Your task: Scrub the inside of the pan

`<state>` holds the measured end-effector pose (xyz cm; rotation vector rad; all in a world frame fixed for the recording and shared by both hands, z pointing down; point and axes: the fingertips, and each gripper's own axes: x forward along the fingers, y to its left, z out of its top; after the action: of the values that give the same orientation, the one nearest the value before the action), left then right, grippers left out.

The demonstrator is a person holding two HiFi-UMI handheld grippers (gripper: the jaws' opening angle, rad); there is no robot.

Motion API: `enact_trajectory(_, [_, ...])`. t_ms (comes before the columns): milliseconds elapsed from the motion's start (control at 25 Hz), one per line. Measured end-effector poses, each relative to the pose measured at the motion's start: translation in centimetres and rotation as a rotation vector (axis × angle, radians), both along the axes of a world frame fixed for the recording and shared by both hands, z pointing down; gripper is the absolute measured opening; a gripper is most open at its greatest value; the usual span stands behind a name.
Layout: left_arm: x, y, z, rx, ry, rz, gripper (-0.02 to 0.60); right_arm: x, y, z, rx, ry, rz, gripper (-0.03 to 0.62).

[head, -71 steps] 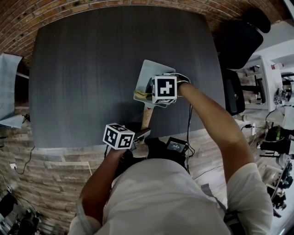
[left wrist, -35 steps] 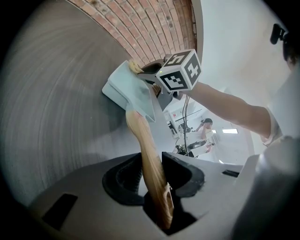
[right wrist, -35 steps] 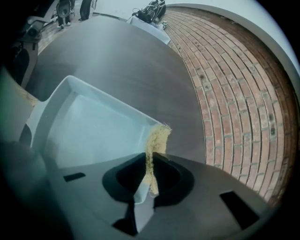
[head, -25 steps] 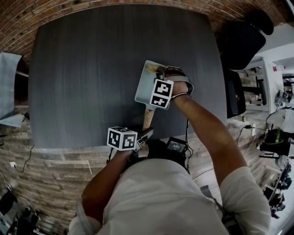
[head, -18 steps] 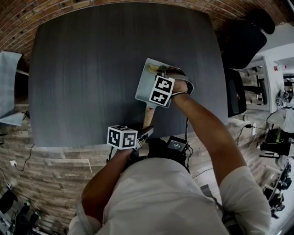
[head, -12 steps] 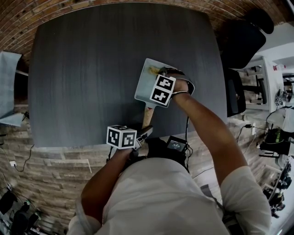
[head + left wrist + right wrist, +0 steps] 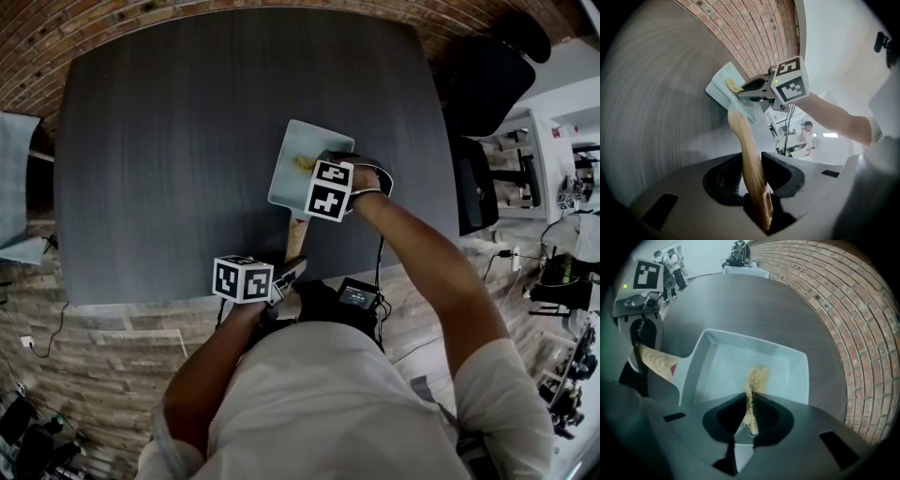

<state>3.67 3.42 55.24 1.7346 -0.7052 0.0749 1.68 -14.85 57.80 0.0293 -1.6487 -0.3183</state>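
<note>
A pale blue square pan (image 7: 289,155) lies on the dark table, its wooden handle (image 7: 292,246) pointing toward me. My left gripper (image 7: 291,272) is shut on the handle's end (image 7: 752,159), near the table's front edge. My right gripper (image 7: 317,169) points steeply down into the pan, shut on a yellow fibrous scrub pad (image 7: 754,380). The pad's tuft (image 7: 303,164) rests on the pan floor (image 7: 736,364) about mid-pan. In the left gripper view the right gripper's marker cube (image 7: 790,84) hangs over the pan (image 7: 721,84).
The dark grey table (image 7: 169,141) stretches wide to the left and behind the pan. A black chair (image 7: 483,84) stands at the table's right. Brick flooring (image 7: 94,19) borders the far side. A pale sheet (image 7: 14,178) hangs at the far left.
My right gripper has drawn the scrub pad from the pan's far edge toward its middle and tipped steeper. The left gripper and the handle have stayed put.
</note>
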Motion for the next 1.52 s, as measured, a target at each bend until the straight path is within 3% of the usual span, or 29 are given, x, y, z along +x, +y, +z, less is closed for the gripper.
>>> enact_trajectory(600, [0.1, 0.0, 0.0, 0.002, 0.01, -0.01, 0.124, -0.1, 4.6, 0.0, -0.221, -0.038, 0.027, 0.044])
enact_trajectory(1120, [0.0, -0.2, 0.0, 0.007, 0.004, -0.022, 0.123, 0.1, 6.2, -0.6, -0.565, -0.137, 0.197, 0.043])
enact_trajectory(1520, [-0.1, 0.1, 0.4, -0.001, -0.007, -0.017, 0.12, -0.4, 8.1, -0.9, -0.736, -0.111, 0.203, 0.041])
